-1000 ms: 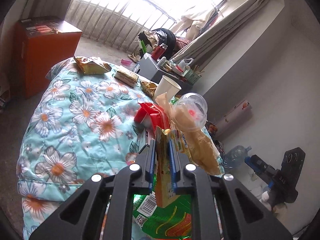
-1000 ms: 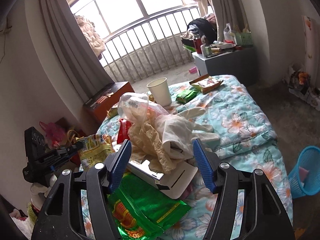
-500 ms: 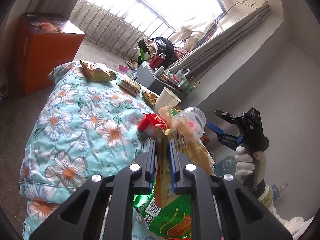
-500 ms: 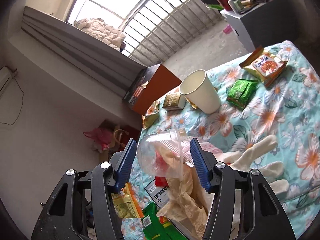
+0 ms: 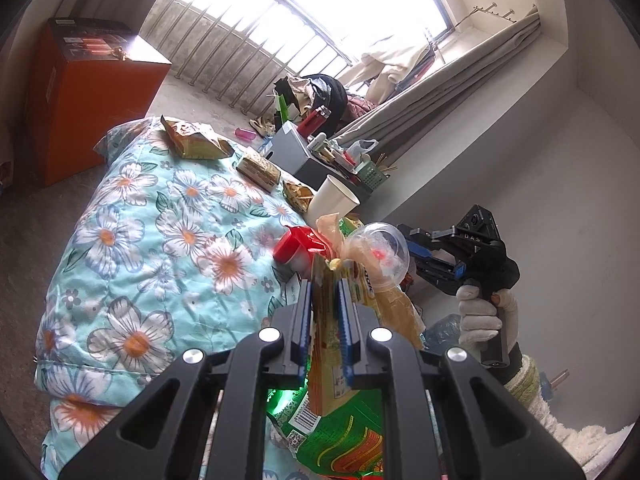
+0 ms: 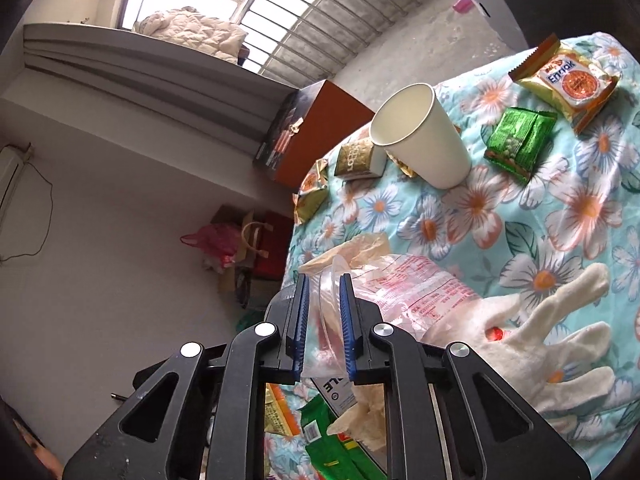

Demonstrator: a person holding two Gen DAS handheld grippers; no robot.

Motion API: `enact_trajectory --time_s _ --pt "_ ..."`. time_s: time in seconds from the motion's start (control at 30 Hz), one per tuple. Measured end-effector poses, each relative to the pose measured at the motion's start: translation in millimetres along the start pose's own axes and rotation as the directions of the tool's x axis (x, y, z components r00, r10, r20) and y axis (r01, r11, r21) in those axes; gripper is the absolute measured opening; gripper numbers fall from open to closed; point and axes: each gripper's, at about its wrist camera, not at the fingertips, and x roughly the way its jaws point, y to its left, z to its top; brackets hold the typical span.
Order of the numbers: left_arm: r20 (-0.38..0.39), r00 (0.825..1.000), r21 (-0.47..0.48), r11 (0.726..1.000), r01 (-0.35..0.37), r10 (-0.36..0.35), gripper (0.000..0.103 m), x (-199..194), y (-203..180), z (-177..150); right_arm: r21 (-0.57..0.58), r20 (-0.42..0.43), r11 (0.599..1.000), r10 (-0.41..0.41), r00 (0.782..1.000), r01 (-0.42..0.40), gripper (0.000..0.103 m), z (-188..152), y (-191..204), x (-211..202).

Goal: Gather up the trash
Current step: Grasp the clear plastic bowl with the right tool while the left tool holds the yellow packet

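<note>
At frame centre, the right gripper is closing, its blue pads pinching a clear plastic cup. The left gripper clamps an upright yellow snack wrapper.

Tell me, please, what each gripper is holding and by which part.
Left gripper: yellow snack wrapper, pinched at its upper edge. Right gripper, closing: clear plastic cup, squeezed across its rim.

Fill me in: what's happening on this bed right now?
A person is collecting trash off a floral quilt with two handheld claws. The left claw is clamped on a yellow snack wrapper. The right claw is closing on a clear plastic cup. A paper cup and other wrappers remain.
</note>
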Motion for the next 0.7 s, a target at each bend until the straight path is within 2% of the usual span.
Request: enact_trajectory --time_s 0.17,0.33,0.53,0.7 --pt "0.010 1.000 0.006 1.000 -0.006 0.005 0.012 -2 -4 0 -0.052 -0.026 0.999 0.002 1.000 -0.004 0.005 -11 16 4" --pt "0.029 0.999 0.021 1.000 -0.015 0.015 0.012 -9 -11 1 -0.043 -0.036 0.994 0.102 0.994 -0.103 0.003 -25 28 2" --pt "0.065 0.998 0.039 0.999 -0.025 0.022 0.012 -27 -18 5 0.001 -0.017 0.960 0.278 0.960 -0.278 0.003 -40 37 -7" --pt "0.076 0.997 0.066 0.998 -0.022 0.017 0.012 -38 -33 6 -0.002 0.046 0.930 0.366 0.929 -0.367 0.003 -56 44 -34"
